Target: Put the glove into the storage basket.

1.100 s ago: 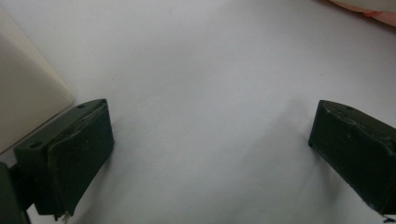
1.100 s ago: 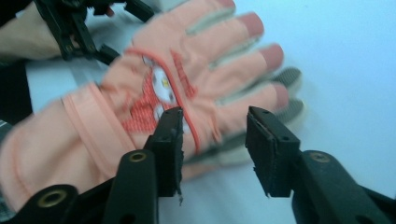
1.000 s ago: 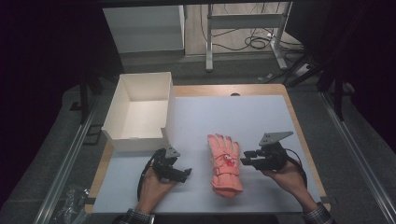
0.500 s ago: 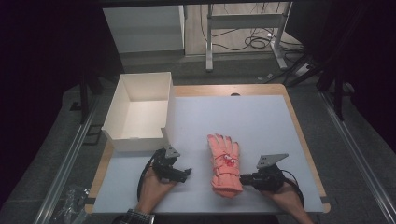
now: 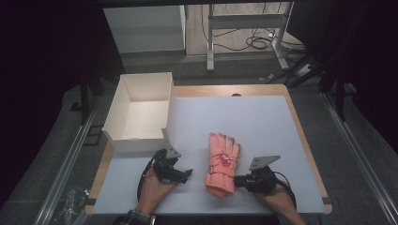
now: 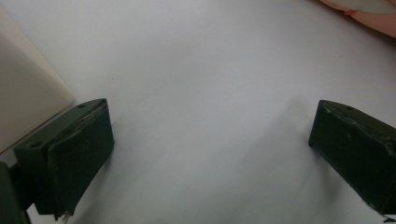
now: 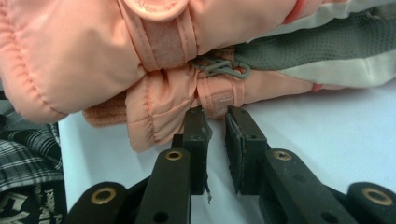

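Note:
A peach-pink winter glove (image 5: 223, 164) lies flat on the white table, fingers pointing away from me and cuff toward me. My right gripper (image 5: 236, 180) rests low on the table at the cuff's right edge, pointing left at it. In the right gripper view its jaws have just been closing. They stand a narrow gap apart (image 7: 215, 114), tips against the glove's (image 7: 163, 56) cuff strap, and nothing shows between the pads. My left gripper (image 5: 187, 173) sits left of the glove with its jaws wide apart (image 6: 210, 130) over bare table.
An open white cardboard box (image 5: 138, 138) stands at the table's left, just beyond the left gripper; its corner (image 6: 28, 102) is beside the left jaw. A plaid sleeve (image 7: 23, 149) lies near the cuff. The table's front edge is close behind both hands.
My right gripper has come down and toward me, from beside the glove's middle to its cuff, and its jaws have narrowed. The left gripper and the glove have stayed put.

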Demonstrator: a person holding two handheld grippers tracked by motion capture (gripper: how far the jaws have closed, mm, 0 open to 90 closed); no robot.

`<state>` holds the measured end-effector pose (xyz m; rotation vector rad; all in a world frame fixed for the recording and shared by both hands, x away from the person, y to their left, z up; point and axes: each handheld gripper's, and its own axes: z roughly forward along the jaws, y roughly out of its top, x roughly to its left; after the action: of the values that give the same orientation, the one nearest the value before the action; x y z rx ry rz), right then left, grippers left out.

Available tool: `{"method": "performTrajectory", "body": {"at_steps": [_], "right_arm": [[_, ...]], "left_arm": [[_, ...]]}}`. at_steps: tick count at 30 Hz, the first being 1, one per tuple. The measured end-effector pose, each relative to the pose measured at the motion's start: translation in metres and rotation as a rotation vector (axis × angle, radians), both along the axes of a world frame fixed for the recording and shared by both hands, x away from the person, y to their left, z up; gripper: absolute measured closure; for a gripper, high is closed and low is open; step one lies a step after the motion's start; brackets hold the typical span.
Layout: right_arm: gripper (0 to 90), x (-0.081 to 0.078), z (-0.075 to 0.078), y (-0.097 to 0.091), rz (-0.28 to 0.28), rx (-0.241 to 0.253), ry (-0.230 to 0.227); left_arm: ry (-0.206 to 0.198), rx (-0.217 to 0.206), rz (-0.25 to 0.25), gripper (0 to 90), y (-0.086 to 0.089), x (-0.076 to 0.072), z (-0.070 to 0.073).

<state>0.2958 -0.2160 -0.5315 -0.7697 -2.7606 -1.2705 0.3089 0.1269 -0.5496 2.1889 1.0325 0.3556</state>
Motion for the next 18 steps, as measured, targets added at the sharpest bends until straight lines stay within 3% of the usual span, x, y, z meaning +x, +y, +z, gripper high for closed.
{"method": "performTrajectory", "body": {"at_steps": [7,11,18], "right_arm": [[77.5,0.000,0.000,0.019,-0.007,-0.015,-0.022],[77.4,0.002,-0.001,0.029,-0.006,-0.020,-0.032],[78.7,0.008,-0.002,0.044,-0.016,-0.023,-0.047]], "left_arm": [[0.010,0.006,-0.056,2.1,0.005,0.005,0.003],[-0.008,0.000,-0.080,3.1,0.011,0.007,0.001],[0.003,0.002,-0.027,2.5,0.024,0.010,0.002]]}}
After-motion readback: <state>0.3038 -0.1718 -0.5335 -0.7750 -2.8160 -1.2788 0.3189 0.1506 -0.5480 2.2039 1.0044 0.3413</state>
